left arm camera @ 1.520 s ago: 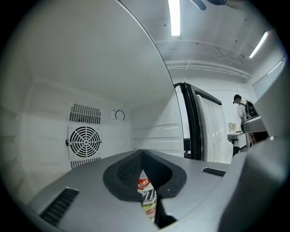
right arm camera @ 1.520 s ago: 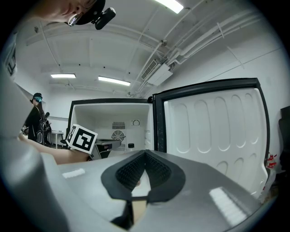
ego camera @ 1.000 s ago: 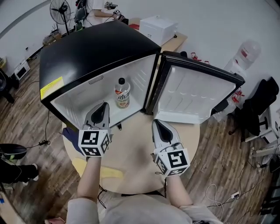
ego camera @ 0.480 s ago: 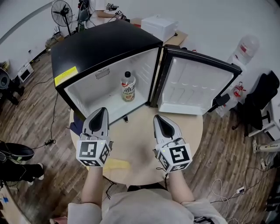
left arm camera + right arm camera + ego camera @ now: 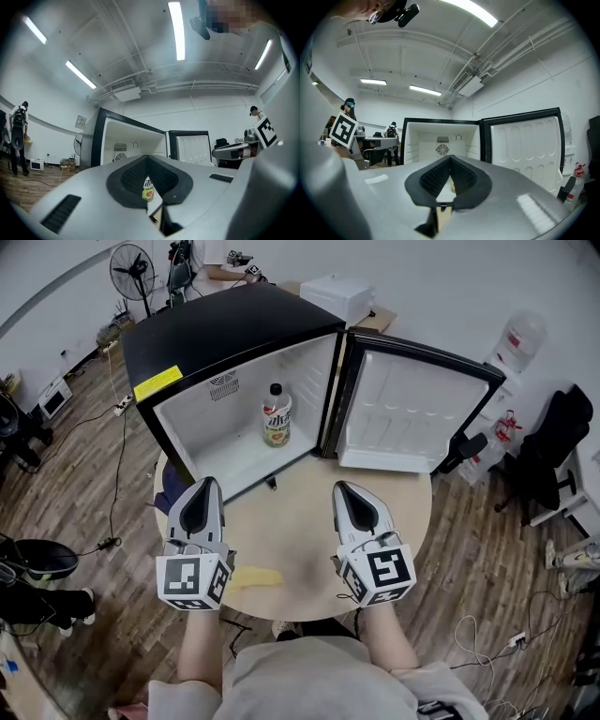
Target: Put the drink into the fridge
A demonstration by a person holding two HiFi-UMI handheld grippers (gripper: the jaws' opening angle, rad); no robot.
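**Drink in, door left to shut**

One drink [image 5: 276,416] stood upright inside the one fridge [image 5: 225,334] — placing looked done; its single door [image 5: 412,418] hung open, likely ours to close. Over the one bench [image 5: 300,532] we held two tools, left tool [image 5: 208,483] and right tool [image 5: 343,487], both pinched together on nothing.

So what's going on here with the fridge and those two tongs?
A person holds tongs in each hand over a round table, facing a small black fridge whose door stands wide open. The drink bottle stands upright inside the fridge. The left tongs and right tongs are both shut and hold nothing, short of the fridge opening. The drink is in place; the door is not yet closed.
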